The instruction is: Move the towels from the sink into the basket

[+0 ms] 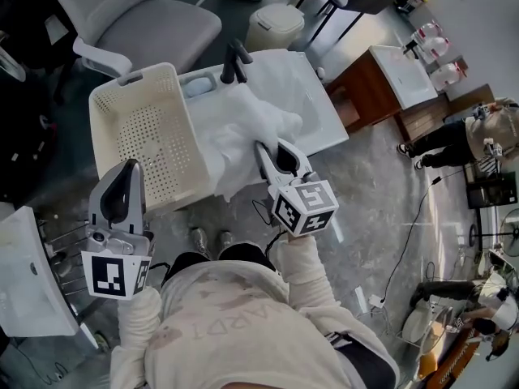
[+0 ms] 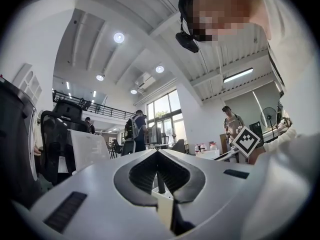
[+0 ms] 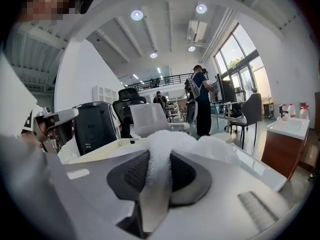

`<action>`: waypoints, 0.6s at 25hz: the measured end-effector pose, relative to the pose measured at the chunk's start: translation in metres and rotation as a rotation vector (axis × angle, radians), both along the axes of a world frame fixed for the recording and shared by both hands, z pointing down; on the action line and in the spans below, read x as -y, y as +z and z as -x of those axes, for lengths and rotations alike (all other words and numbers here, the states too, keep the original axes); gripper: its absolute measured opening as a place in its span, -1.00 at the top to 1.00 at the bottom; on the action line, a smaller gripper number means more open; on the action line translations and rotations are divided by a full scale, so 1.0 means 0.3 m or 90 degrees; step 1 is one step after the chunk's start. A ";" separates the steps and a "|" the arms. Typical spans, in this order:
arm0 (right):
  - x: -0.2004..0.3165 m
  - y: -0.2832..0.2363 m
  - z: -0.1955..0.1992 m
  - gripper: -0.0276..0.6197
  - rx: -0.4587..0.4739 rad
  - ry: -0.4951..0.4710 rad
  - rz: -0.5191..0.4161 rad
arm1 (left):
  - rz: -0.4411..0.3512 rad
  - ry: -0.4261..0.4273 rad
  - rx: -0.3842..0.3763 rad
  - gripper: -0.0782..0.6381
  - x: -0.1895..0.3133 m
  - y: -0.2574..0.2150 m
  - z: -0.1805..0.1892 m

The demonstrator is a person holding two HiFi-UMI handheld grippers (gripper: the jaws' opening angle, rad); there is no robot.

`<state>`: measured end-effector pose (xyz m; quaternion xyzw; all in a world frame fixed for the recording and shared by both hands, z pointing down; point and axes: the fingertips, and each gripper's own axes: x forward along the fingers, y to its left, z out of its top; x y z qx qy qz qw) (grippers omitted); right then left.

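Note:
A fluffy white towel (image 1: 243, 128) hangs over the near edge of the white sink (image 1: 312, 96) and against the side of the cream perforated basket (image 1: 142, 132). My right gripper (image 1: 263, 151) is shut on the towel's upper fold. In the right gripper view the towel (image 3: 167, 146) fills the gap between the pads, with the basket (image 3: 102, 151) beyond on the left. My left gripper (image 1: 128, 168) hovers at the basket's near corner. Its jaws meet at the tips with nothing between them (image 2: 159, 153). The basket's inside looks bare.
A black faucet (image 1: 235, 59) stands at the sink's back. A grey office chair (image 1: 154, 23) and a white bin (image 1: 274, 24) sit behind. A wooden cabinet (image 1: 365, 96) stands on the right, with people (image 1: 454, 140) beyond. A white panel (image 1: 28, 274) lies on the near left.

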<state>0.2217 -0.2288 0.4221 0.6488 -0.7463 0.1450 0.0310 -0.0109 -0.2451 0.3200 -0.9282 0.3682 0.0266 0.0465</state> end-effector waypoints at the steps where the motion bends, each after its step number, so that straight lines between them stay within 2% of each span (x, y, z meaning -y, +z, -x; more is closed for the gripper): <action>1: 0.008 -0.026 0.008 0.63 0.001 -0.006 -0.012 | 0.000 -0.005 -0.001 0.76 -0.002 -0.002 0.007; 15: 0.109 -0.344 0.192 0.63 0.004 -0.122 -0.138 | -0.006 -0.086 -0.002 0.76 -0.068 -0.034 0.121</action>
